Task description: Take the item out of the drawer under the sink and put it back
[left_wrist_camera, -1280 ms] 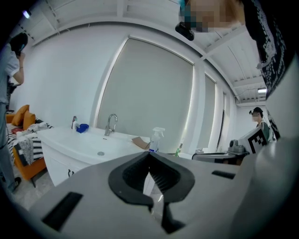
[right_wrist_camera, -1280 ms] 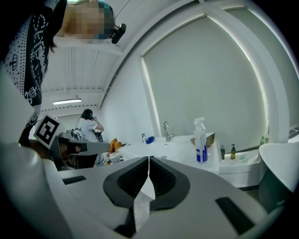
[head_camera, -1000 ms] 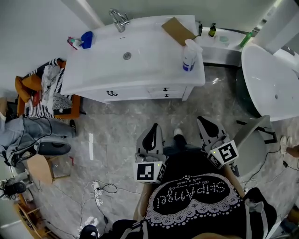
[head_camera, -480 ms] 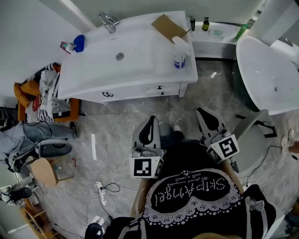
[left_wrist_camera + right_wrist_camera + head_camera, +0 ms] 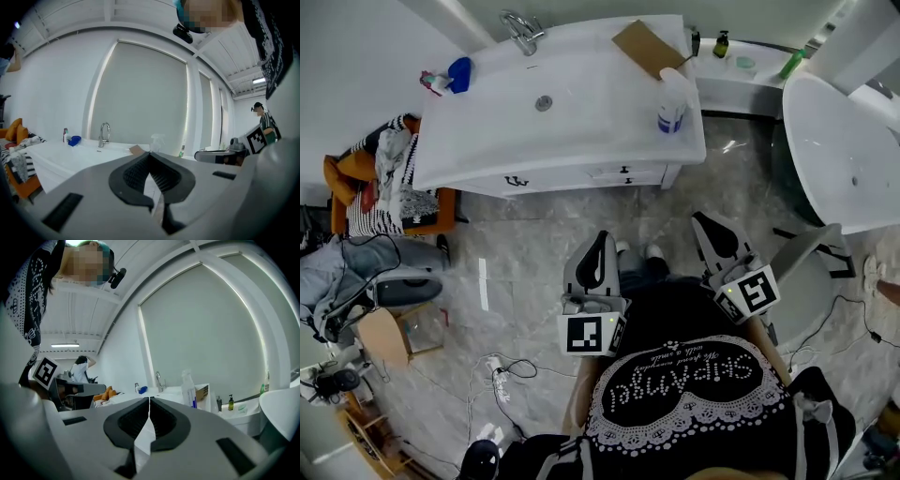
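Two grippers are held above the marble floor, short of the white counter (image 5: 581,122). The left gripper (image 5: 606,240) and the right gripper (image 5: 701,221) are both clenched with nothing between their jaws. The counter carries one faucet (image 5: 521,30), one spray bottle (image 5: 672,103) and one piece of cardboard (image 5: 649,47). The cabinet front (image 5: 581,178) below shows three dark handles. Every drawer is shut, so the item cannot be seen.
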